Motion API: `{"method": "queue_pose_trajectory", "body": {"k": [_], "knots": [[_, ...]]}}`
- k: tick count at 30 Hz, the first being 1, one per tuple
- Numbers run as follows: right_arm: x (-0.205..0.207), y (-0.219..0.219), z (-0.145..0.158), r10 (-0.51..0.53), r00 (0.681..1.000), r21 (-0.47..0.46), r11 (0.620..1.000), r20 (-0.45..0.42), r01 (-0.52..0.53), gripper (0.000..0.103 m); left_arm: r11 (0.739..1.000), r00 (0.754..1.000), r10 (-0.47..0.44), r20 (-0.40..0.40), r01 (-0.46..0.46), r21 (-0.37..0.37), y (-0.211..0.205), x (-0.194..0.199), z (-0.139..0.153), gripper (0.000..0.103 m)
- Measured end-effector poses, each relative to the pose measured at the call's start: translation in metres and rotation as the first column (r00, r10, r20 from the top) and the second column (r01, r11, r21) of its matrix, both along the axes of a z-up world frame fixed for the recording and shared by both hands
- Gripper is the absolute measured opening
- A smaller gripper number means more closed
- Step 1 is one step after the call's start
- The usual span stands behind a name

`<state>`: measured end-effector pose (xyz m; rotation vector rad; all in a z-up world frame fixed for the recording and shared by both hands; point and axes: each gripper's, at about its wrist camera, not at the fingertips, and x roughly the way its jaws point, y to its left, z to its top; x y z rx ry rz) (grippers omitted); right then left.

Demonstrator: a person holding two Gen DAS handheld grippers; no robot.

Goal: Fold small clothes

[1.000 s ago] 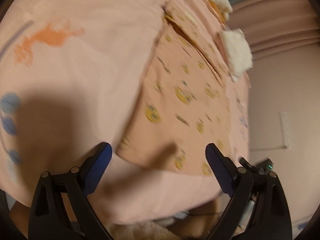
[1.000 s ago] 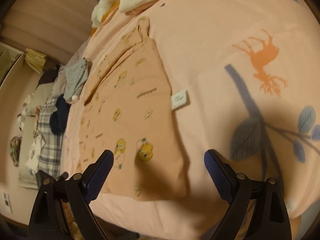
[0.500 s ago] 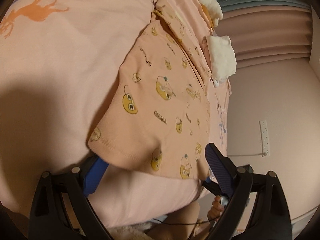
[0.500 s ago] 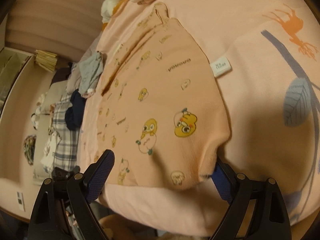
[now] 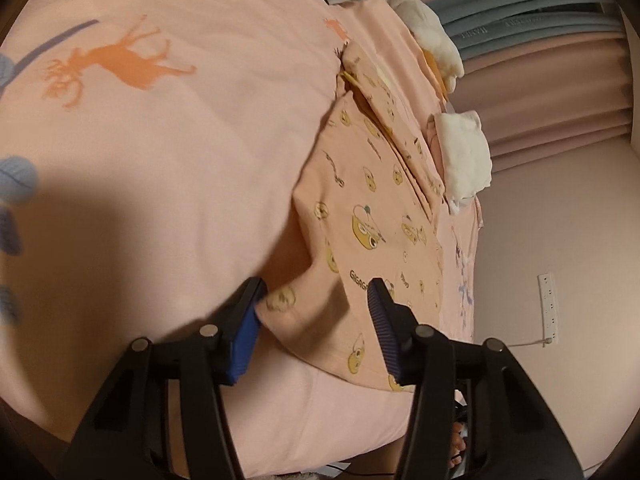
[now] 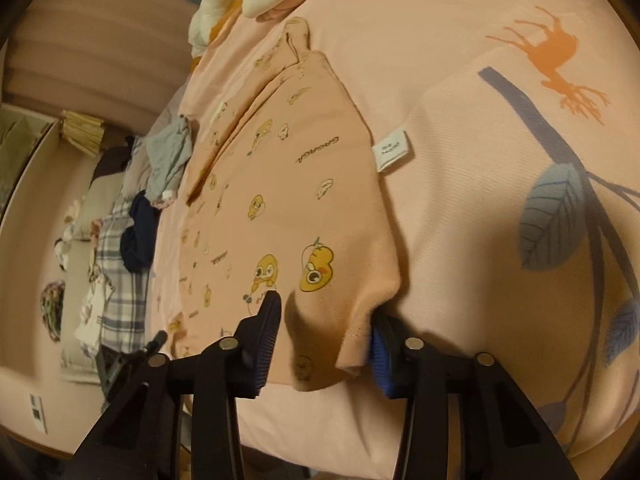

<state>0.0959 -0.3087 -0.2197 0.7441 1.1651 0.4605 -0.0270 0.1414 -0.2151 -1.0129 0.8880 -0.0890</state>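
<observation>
The right gripper (image 6: pixel 324 332) has its right pad mostly hidden under the peach garment (image 6: pixel 280 208). The garment's small white tag (image 6: pixel 391 151) carries print too small to read (blurred as well). The bedsheet (image 5: pixel 160 160) runs past every edge.

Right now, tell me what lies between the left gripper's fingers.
The near hem of the peach duck-print garment, bunched between the left gripper, in the left wrist view.

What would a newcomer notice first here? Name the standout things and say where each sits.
First, the peach duck-print garment spread on the pink bedspread, its near hem bunched between the fingers of the right gripper and the left gripper. Next, the orange deer print on the bedspread beside it. Then the heap of other clothes along the bed's far side.
</observation>
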Motion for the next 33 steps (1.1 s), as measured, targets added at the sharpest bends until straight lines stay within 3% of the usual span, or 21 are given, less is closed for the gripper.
{"method": "queue_pose_trajectory", "body": {"k": [4,7,10,14,16,18,19,22,25,28,30,33], "knots": [[-0.002,0.005,0.004,0.017,1.0,-0.044,0.999,0.017,-0.016,0.043,0.996,0.999,0.036,-0.022,-0.034,0.086,0.008,-0.004,0.005,0.054],[-0.001,0.005,0.003,0.015,1.0,-0.048,0.999,0.011,-0.015,0.043,0.999,0.999,0.042,0.0,-0.042,0.034,0.01,-0.004,0.001,0.061],[0.0,0.005,0.002,0.017,1.0,-0.042,0.999,0.012,-0.016,0.043,0.998,0.998,-0.06,0.003,0.06,0.031,-0.003,0.007,-0.001,0.062],[0.001,0.01,0.004,0.026,0.999,-0.07,0.997,0.032,-0.024,0.043,0.998,0.998,-0.048,0.037,0.049,-0.029,-0.008,0.013,-0.005,0.06],[0.0,0.012,0.006,0.031,0.998,-0.086,0.996,0.047,-0.027,0.043,0.995,0.997,-0.048,0.057,0.053,-0.08,-0.006,0.015,-0.009,0.047],[0.0,0.014,0.007,0.03,0.998,-0.105,0.994,0.054,-0.024,0.033,0.989,0.996,-0.081,0.04,0.085,-0.123,-0.008,0.016,-0.013,0.034],[0.0,0.014,0.007,0.028,0.998,-0.118,0.993,0.054,-0.021,0.032,0.988,0.994,-0.106,0.031,0.108,-0.113,-0.011,0.016,-0.011,0.025],[-0.001,0.01,0.007,0.031,0.997,-0.114,0.993,0.064,-0.024,0.025,0.991,0.99,-0.134,0.036,0.135,-0.012,-0.016,0.011,0.002,0.013],[-0.002,0.008,0.008,0.025,0.997,-0.097,0.995,0.075,-0.018,0.024,0.992,0.99,-0.122,0.075,0.125,-0.032,-0.014,0.006,0.008,0.009],[-0.003,0.008,0.009,0.027,0.996,-0.088,0.996,0.083,-0.02,0.019,0.992,0.984,-0.123,0.126,0.12,0.027,-0.017,0.003,0.021,0.009],[-0.003,0.009,0.011,0.027,0.995,-0.079,0.997,0.096,-0.019,0.014,0.992,0.983,-0.125,0.133,0.121,0.038,-0.022,0.005,0.02,0.009],[-0.003,0.01,0.015,0.017,0.992,-0.05,0.999,0.123,-0.011,0.013,0.993,0.986,-0.121,0.117,0.117,0.034,-0.026,0.012,0.014,0.008]]}}
